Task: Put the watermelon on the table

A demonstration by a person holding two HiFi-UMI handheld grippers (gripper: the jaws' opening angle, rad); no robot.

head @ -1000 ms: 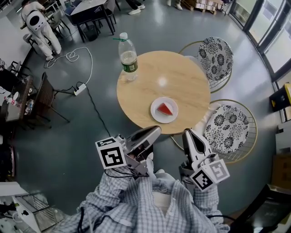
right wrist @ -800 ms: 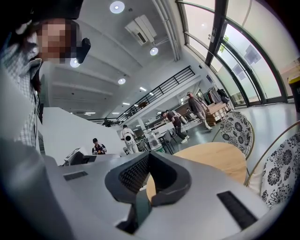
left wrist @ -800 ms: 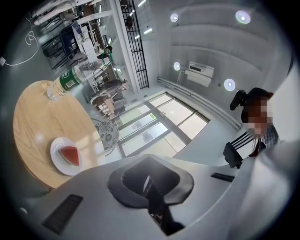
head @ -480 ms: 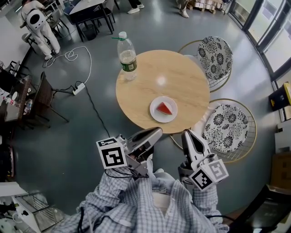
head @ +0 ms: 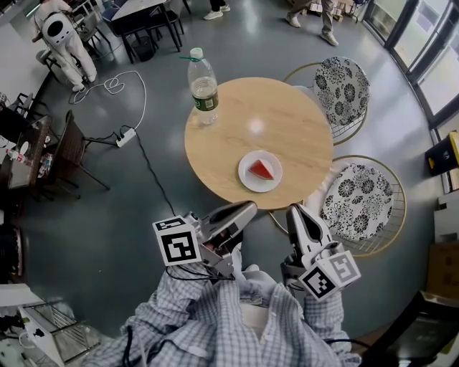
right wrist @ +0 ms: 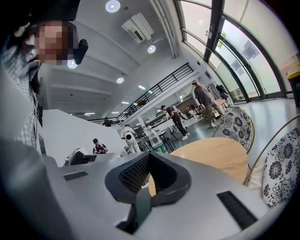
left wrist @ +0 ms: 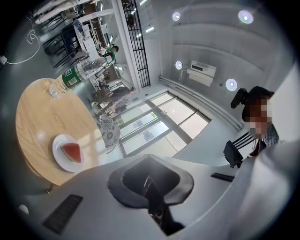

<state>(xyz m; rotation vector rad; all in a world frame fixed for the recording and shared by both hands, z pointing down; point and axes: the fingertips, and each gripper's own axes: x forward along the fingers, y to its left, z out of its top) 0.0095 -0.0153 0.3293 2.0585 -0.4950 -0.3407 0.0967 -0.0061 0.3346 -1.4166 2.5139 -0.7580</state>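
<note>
The watermelon (head: 260, 170) lies on a plate (head: 247, 183) on the surface (head: 237, 115), so the surface bears it, though not bare. The left hand-held gripper (head: 247, 209) and right hand-held gripper (head: 295, 211) are closed on nothing and held by the body. That suits waiting to reach or resting after a set-down.

Clear water bottle (head: 204, 89) upright, green label, cap on. Floral-cushion wire chair (head: 342, 86) at right, second floral chair (head: 358, 197) just below it in head view. White power strip (head: 126, 140) on grey floor (head: 107, 215), white cable (head: 115, 89) looping away (a black one too). White humanoid robot (head: 61, 39) top left, dark table (head: 143, 14) beside it
</note>
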